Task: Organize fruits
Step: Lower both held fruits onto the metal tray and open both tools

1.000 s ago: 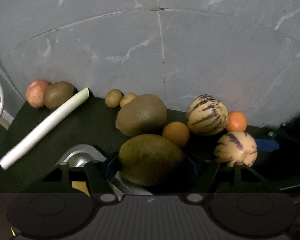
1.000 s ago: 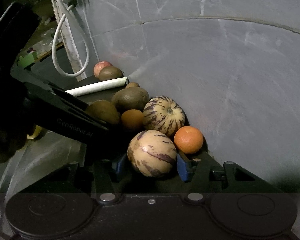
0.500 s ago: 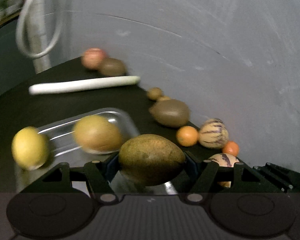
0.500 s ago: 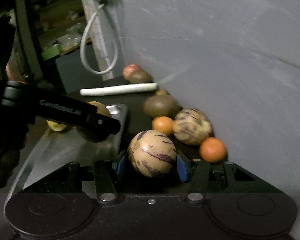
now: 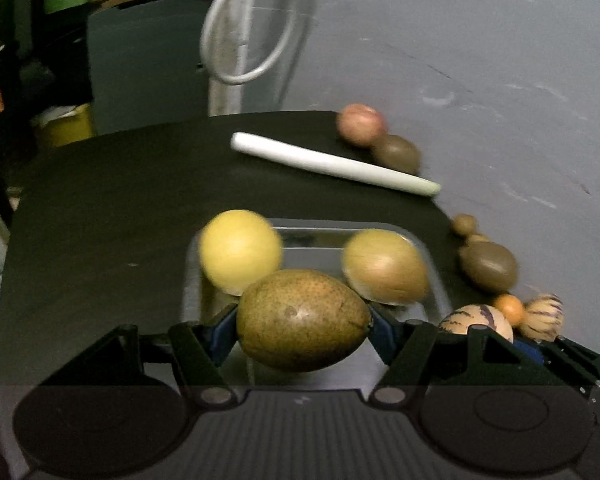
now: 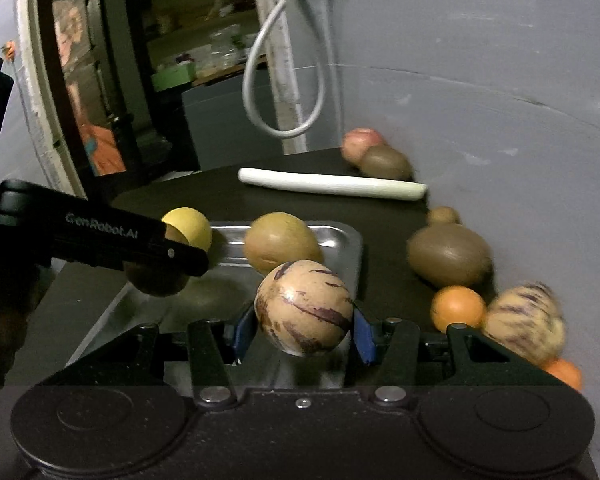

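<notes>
- Right now my left gripper (image 5: 303, 322) is clamped on a big brown-green fruit (image 5: 302, 320), blue pads pressed against both its ends, jaws about half spread.
- That fruit hangs over the near part of the metal tray (image 5: 430, 258), clear of its floor as far as I can tell.
- My right gripper (image 6: 304, 330) is closed on a cream fruit with purple stripes (image 6: 304, 306), jaws narrower, pads tight on either side.
- From the right wrist view, the striped fruit sits above the tray's near right corner, and my left gripper reaches over the tray from the left.
- In the tray lie a yellow round fruit (image 5: 240, 250) at the far left and a tan oval fruit (image 5: 384, 266) at the far right.
- Right of the tray, along the grey wall (image 5: 480, 60), sit a brown kiwi (image 6: 448, 254), an orange (image 6: 456, 306) and another striped fruit (image 6: 526, 322).
- Beyond the tray lies a white stalk (image 5: 332, 164), with a pink apple (image 5: 360, 124) behind it.
</notes>
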